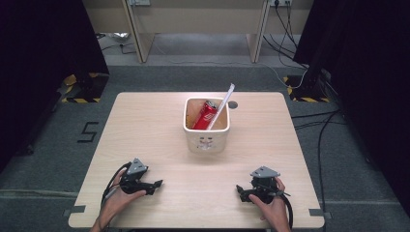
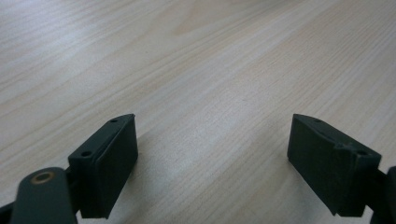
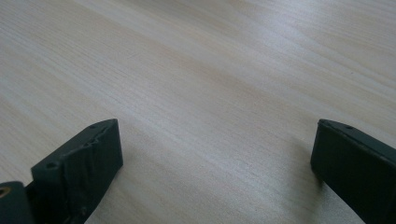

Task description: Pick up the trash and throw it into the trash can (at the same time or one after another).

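A white square bin (image 1: 206,138) stands on the wooden table (image 1: 145,125), past its middle. Inside it a red drink can (image 1: 205,115) leans, and a long white stick (image 1: 222,106) pokes out over the far right rim. A hand holds my left gripper (image 1: 155,185) near the table's front left, pointing right. In the left gripper view my left gripper (image 2: 212,154) is open over bare wood. Another hand holds my right gripper (image 1: 240,192) at the front right, pointing left. My right gripper (image 3: 217,154) is open too, with only tabletop between its jaws.
A small dark hole (image 1: 233,104) sits in the table just behind the bin. Beyond the table are grey floor, wooden desk legs (image 1: 138,34), cables (image 1: 319,121) at the right and black curtains on both sides.
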